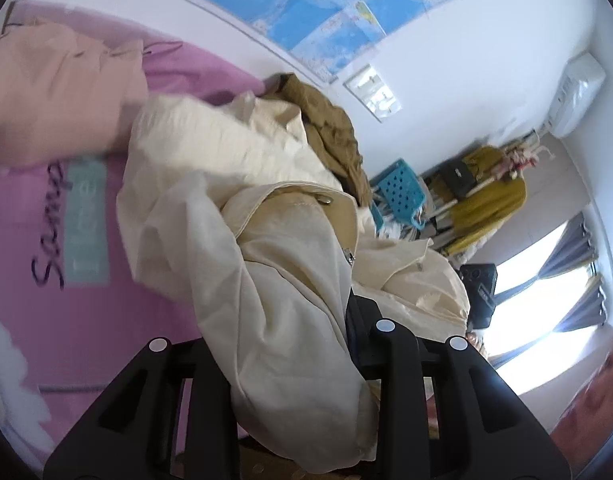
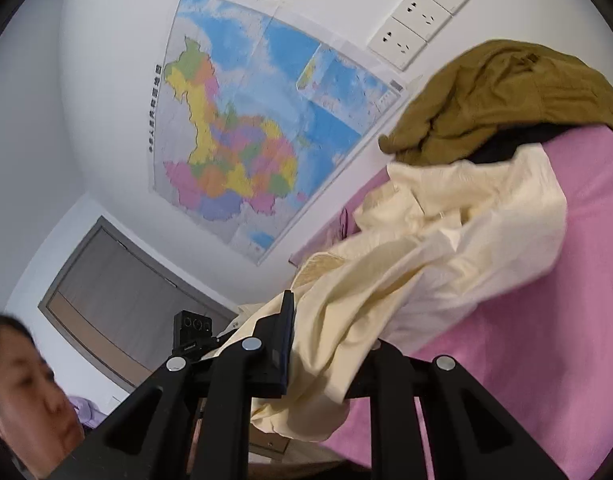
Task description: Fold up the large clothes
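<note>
Two pairs of tongs hold the same cream garment [image 1: 274,264], each clamped on a bunch of its cloth. Nearest in the left wrist view, the left tongs [image 1: 302,364] have the fabric pinched between their black fingers [image 1: 210,392], with a thick fold spilling down over them toward the lens. In the right wrist view the right tongs [image 2: 326,364] grip another edge of the cream garment [image 2: 446,240], which hangs in loose folds between the fingers and stretches away, lifted, over the pink bed [image 2: 546,340]. Printed lettering and a pale teal patch mark the pink bed [image 1: 66,320] cover beside the cloth in the left view. Farther along the bed, a peach garment [image 1: 54,96] lies at the left, and an olive-brown garment [image 2: 502,96] sits heaped against the wall just beyond the cream one, touching its far edge. Behind that, a large coloured map [image 2: 242,128] is fixed to the white wall, with a white socket panel [image 2: 418,20] near its corner. At the far right of the left view stand a blue perforated basket [image 1: 402,192], a rack with a mustard garment [image 1: 490,196], and a bright curtained window [image 1: 546,300]. The person's face [image 2: 22,400] shows at the lower left of the right view.
</note>
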